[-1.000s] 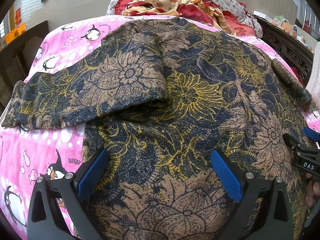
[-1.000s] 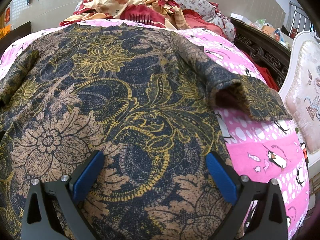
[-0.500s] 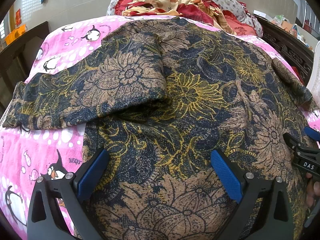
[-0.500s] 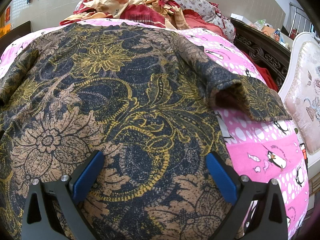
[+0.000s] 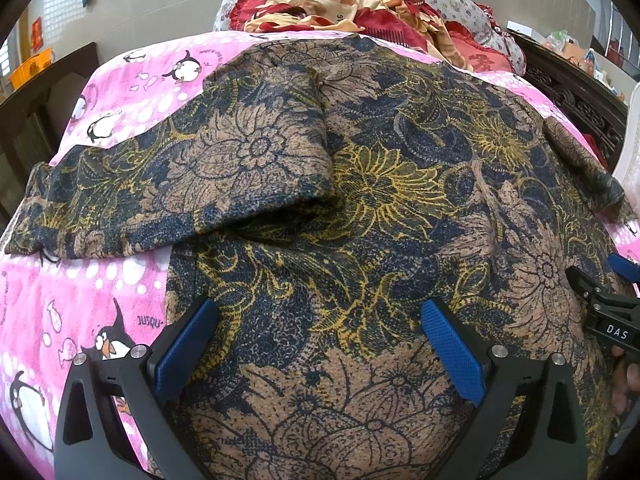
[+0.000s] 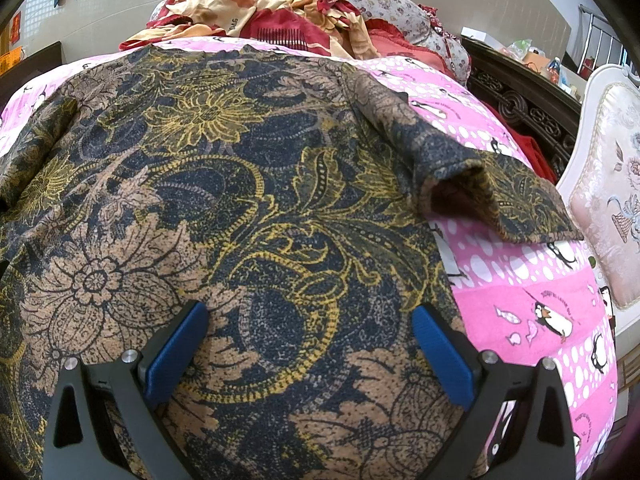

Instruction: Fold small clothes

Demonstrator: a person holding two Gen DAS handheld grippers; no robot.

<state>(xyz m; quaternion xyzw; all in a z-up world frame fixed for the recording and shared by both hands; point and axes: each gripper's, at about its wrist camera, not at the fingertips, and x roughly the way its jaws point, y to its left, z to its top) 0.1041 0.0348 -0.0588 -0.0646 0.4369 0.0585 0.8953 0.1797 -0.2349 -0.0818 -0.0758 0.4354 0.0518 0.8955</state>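
A dark floral top — navy, tan and yellow — lies spread flat on a bed covered by a pink penguin-print blanket; its hem is nearest both cameras and its neckline lies towards the far end, where a heap of red and cream bedding is piled; the left sleeve stretches outward across the blanket, its upper part lying folded over the edge of the body; the right sleeve angles out to the other side, its cuff lifted so the opening gapes; the left gripper hovers over the hem with its blue-padded fingers spread wide, cloth showing between them and nothing clamped; the right gripper sits likewise over the hem's right part, fingers wide apart and empty — in the left view its black body shows at the right edge; a pale upholstered chair stands beside the bed on the right.
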